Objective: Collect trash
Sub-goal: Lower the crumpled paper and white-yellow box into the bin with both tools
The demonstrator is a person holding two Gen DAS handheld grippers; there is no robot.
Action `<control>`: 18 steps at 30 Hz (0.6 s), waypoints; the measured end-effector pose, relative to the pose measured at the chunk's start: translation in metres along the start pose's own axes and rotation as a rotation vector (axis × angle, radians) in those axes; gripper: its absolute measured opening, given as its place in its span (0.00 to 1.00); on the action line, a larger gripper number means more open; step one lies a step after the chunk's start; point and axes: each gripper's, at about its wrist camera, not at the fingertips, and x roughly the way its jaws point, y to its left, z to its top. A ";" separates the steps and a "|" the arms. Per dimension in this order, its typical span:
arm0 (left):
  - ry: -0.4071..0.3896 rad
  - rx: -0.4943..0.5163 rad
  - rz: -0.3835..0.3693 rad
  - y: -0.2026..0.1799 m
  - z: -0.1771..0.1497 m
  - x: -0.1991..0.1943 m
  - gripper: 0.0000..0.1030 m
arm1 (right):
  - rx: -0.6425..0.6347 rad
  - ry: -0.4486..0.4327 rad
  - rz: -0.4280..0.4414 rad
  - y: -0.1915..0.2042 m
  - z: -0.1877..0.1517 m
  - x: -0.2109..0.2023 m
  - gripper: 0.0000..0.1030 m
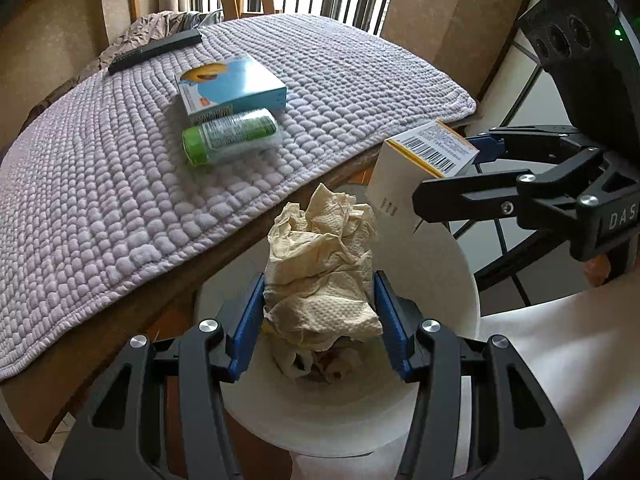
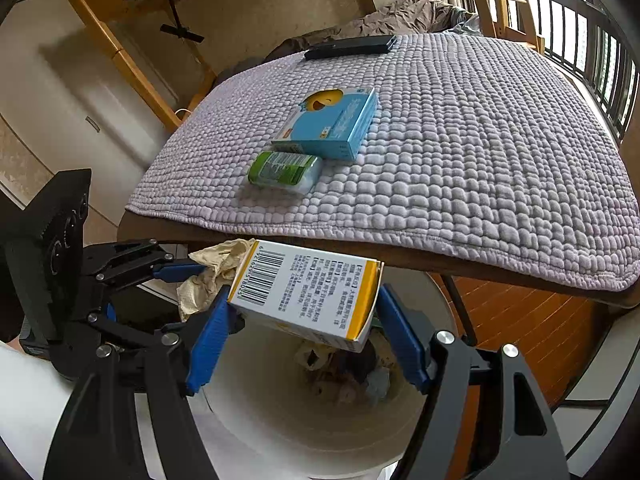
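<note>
Left wrist view: the left tongs [image 1: 320, 312] grip a crumpled paper towel [image 1: 322, 264] between the blue pads, directly above the open white bin [image 1: 452, 280], which stands just beside the near edge of the table [image 1: 132, 312]. Used paper already lies at the bottom of the bin. The right tongs [image 2: 302, 316] clamp a white-and-yellow carton [image 2: 308, 292] by its ends, tilted, also above the bin mouth and just right of the towel.

On the quilted mat [image 1: 340, 80] covering the table, a blue carton [image 1: 232, 86] and a green-capped bottle [image 1: 230, 136] lie touching each other near the middle. A black remote [image 1: 156, 50] lies at the far left edge.

Step in hand, by judgement: disposal of both held items. The next move calls for spreading each pair of tongs so towel and carton fall inside the rim, then returning to the table for the remaining pieces.
</note>
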 end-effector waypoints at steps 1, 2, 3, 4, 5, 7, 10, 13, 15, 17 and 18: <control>0.003 0.000 -0.001 0.000 -0.001 0.001 0.53 | 0.001 0.004 0.000 0.000 -0.001 0.001 0.69; 0.005 0.001 -0.001 0.000 -0.001 0.002 0.53 | 0.001 0.007 0.001 -0.001 -0.001 0.002 0.69; 0.008 0.001 -0.001 0.001 -0.002 0.003 0.53 | 0.001 0.010 0.002 -0.001 -0.002 0.003 0.69; 0.012 0.000 -0.001 0.001 -0.002 0.004 0.53 | 0.000 0.012 0.003 -0.001 -0.002 0.003 0.69; 0.014 -0.002 -0.001 0.001 -0.003 0.005 0.53 | -0.003 0.015 0.003 -0.001 -0.002 0.004 0.69; 0.019 -0.005 -0.001 0.002 -0.004 0.007 0.53 | -0.004 0.020 0.003 -0.001 -0.004 0.005 0.69; 0.024 -0.010 -0.001 0.003 -0.005 0.009 0.53 | -0.006 0.030 -0.001 -0.002 -0.005 0.008 0.69; 0.033 -0.014 0.000 0.005 -0.005 0.013 0.53 | -0.011 0.040 -0.009 -0.003 -0.006 0.010 0.69; 0.041 -0.016 0.000 0.006 -0.006 0.015 0.53 | -0.013 0.048 -0.009 -0.004 -0.007 0.013 0.69; 0.047 -0.016 0.003 0.006 -0.008 0.017 0.53 | -0.013 0.054 -0.012 -0.004 -0.009 0.016 0.69; 0.050 -0.015 0.005 0.007 -0.009 0.018 0.53 | -0.015 0.058 -0.015 -0.005 -0.010 0.018 0.69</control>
